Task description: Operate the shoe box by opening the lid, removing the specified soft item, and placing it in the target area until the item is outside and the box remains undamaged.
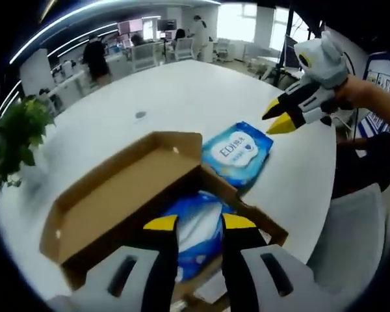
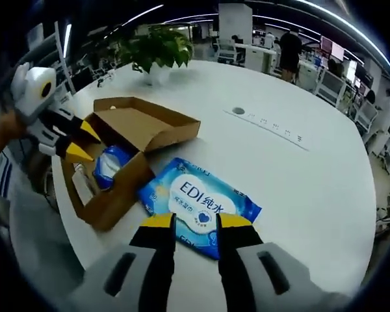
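Note:
The brown cardboard shoe box [image 1: 117, 195] lies open on the white table [image 1: 182, 91], its lid flipped back flat. Inside it a blue-and-white soft pack [image 1: 198, 227] shows between the fingers of my left gripper [image 1: 200, 224], which hovers open just above the box. A second blue wipes pack [image 1: 237, 153] lies flat on the table beside the box. My right gripper [image 1: 281, 117] hangs open above and to the side of it. In the right gripper view that pack [image 2: 198, 201] lies just past my open right gripper [image 2: 196, 222], with the box [image 2: 127, 140] and left gripper [image 2: 75, 140] at left.
A potted green plant [image 2: 156, 45] stands at the table's edge beyond the box. A small round grey socket [image 1: 140, 115] is set into the tabletop. A grey chair back [image 1: 351, 227] stands close to the near table edge. Desks, chairs and people are far behind.

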Demonstrator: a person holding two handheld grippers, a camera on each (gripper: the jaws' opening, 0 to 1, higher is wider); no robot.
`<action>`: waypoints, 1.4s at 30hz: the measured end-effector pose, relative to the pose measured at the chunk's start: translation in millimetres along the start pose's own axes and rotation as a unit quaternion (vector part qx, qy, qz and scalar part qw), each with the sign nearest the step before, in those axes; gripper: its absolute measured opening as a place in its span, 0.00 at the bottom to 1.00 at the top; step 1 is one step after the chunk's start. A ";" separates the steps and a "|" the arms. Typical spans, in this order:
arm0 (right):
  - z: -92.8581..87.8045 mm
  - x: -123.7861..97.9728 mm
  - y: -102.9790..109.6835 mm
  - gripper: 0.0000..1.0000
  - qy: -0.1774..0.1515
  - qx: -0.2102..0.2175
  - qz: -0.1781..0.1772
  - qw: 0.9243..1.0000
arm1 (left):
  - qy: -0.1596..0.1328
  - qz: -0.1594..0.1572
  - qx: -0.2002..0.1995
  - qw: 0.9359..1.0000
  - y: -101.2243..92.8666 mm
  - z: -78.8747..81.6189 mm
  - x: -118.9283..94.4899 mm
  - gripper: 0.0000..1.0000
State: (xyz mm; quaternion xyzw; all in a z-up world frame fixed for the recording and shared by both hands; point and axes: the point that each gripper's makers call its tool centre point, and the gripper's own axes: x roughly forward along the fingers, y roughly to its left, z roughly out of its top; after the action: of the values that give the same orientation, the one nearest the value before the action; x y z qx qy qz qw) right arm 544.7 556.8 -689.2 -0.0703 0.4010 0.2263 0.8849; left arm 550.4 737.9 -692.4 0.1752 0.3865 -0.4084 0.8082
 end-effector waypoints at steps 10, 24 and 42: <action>15.1 4.7 32.4 0.22 -0.005 -0.045 0.029 0.999 | 0.006 0.015 -0.011 1.000 17.3 -16.7 1.8 0.21; 21.8 18.6 71.4 0.22 -0.001 -0.087 0.076 0.993 | 0.009 0.019 -0.009 1.000 33.1 -30.0 15.8 0.19; 27.1 44.5 117.1 0.20 0.011 -0.127 0.131 0.983 | 0.029 0.010 0.052 0.998 42.3 -38.1 39.3 0.10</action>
State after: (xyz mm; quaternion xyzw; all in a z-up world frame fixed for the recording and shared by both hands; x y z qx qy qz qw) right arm 535.2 684.4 -697.4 -0.1317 0.3843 0.3885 0.8271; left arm 580.1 765.6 -748.4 0.2326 0.3862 -0.4146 0.7905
